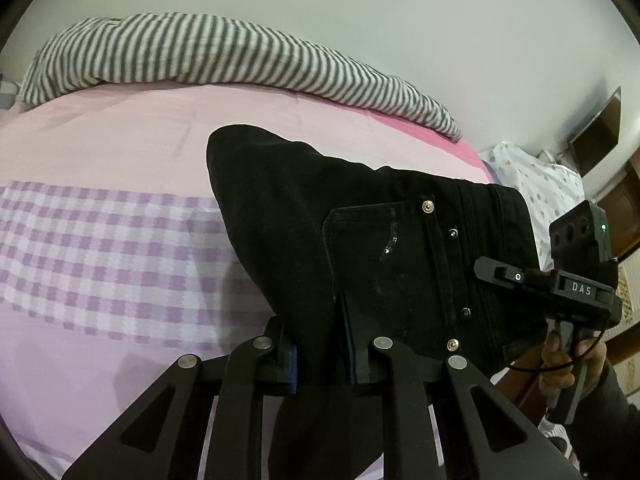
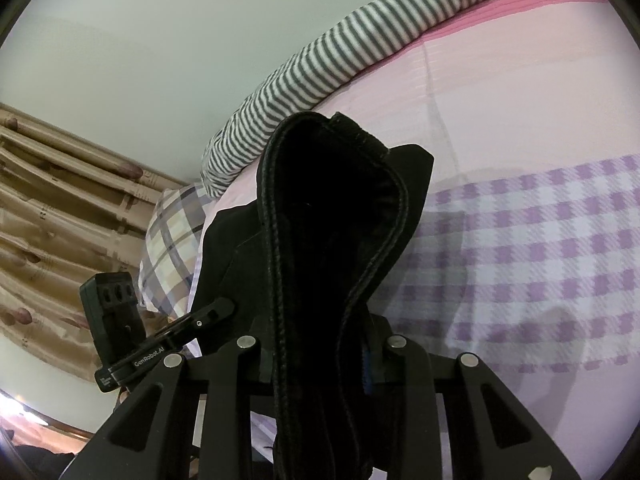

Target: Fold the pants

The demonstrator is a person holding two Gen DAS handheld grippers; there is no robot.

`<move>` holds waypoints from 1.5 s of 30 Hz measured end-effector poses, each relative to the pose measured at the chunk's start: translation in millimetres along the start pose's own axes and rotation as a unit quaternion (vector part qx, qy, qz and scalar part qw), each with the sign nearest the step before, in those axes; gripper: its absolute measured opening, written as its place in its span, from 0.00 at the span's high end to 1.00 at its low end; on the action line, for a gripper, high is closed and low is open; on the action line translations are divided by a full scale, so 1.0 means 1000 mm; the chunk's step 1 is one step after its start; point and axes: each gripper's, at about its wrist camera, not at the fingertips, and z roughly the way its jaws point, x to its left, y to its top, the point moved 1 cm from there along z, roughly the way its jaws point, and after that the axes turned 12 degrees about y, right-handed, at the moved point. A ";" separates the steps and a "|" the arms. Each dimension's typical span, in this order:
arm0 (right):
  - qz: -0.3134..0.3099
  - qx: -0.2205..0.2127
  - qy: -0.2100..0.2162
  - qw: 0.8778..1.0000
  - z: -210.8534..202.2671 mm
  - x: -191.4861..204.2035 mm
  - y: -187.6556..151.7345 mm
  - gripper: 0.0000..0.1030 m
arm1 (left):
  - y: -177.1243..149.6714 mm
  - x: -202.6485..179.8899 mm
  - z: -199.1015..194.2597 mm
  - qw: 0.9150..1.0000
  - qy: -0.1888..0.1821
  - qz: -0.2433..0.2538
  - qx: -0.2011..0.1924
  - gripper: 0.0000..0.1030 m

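Left gripper (image 1: 316, 354), black two-finger tool with blue pads: jaws pinched tight on black denim pants (image 1: 380, 248), cloth squeezed between pads, tool tipped downward.

Right gripper (image 2: 320, 354), same black tool: jaws clamped on thick stitched edge of pants, tipped downward too. In left wrist view it sits at right side, held up by bare hand (image 1: 568, 364) wrapped round handle, dark sleeve (image 1: 612, 420) behind hand.

Black denim pants (image 1: 360, 240) held above the pink checked bed sheet (image 1: 100, 240), striped grey-white blanket (image 1: 200, 56) along the bed's far edge, white wall (image 1: 360, 20) behind it
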 end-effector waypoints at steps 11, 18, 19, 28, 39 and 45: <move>-0.013 0.023 0.023 0.999 0.056 0.031 0.014 0.74 | 0.015 0.058 -0.022 0.999 0.024 -0.029 -0.021 0.83; -0.017 0.040 0.038 0.998 0.099 0.049 0.027 0.74 | 0.028 0.102 -0.027 0.997 0.040 -0.055 -0.031 0.83; -0.017 0.042 0.041 0.998 0.105 0.051 0.028 0.74 | 0.032 0.109 -0.027 0.997 0.045 -0.057 -0.031 0.83; -0.011 0.060 0.054 0.997 0.155 0.060 0.049 0.74 | 0.065 0.148 -0.022 0.995 0.076 -0.058 -0.034 0.83; 0.009 0.069 0.052 0.996 0.198 0.054 0.077 0.74 | 0.110 0.178 0.001 0.993 0.101 -0.058 -0.022 0.83; 0.013 0.070 0.044 0.996 0.217 0.052 0.091 0.74 | 0.128 0.190 0.017 0.992 0.109 -0.058 -0.015 0.83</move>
